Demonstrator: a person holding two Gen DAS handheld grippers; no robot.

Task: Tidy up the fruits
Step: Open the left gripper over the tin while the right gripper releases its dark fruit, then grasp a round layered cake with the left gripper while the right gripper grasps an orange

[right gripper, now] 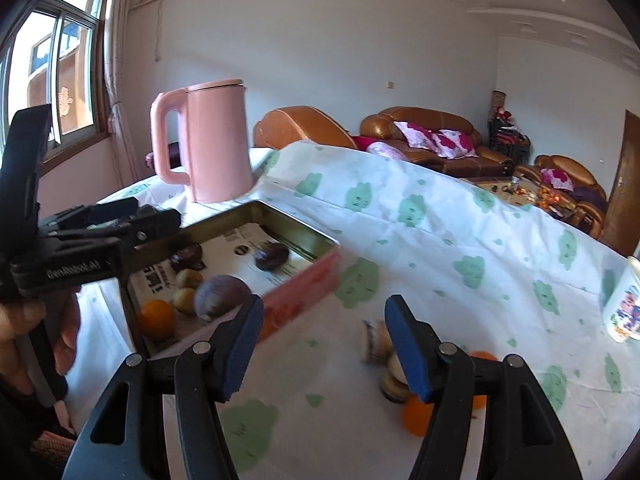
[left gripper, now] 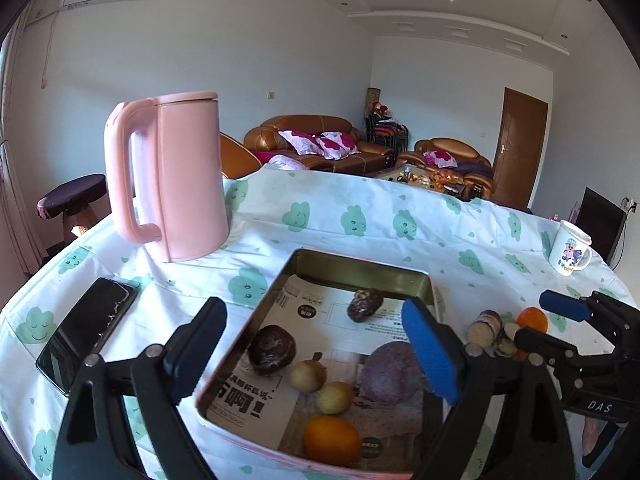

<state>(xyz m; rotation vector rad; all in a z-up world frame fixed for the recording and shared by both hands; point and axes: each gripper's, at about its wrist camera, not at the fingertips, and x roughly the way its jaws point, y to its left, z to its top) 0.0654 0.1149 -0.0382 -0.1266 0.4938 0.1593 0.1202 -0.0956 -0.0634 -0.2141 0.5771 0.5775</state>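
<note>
A metal tray (left gripper: 360, 268) lined with printed paper holds two dark fruits (left gripper: 273, 349), a purple round fruit (left gripper: 390, 372), two small yellowish fruits (left gripper: 307, 376) and an orange (left gripper: 331, 440). My left gripper (left gripper: 316, 344) hangs open over the tray, with nothing between its pads. To the right of the tray, purple-skinned cut pieces (right gripper: 378, 340) and two oranges (right gripper: 416, 416) lie on the cloth. My right gripper (right gripper: 326, 346) is open just left of them; its right finger hides part of the pile and only cloth shows in the gap.
A pink kettle (left gripper: 176, 176) stands behind the tray on the left. A black phone (left gripper: 88, 332) lies near the table's left edge, and a printed mug (left gripper: 570, 248) sits at the far right. A hand (right gripper: 24, 320) holds the left gripper's handle. Sofas stand beyond the table.
</note>
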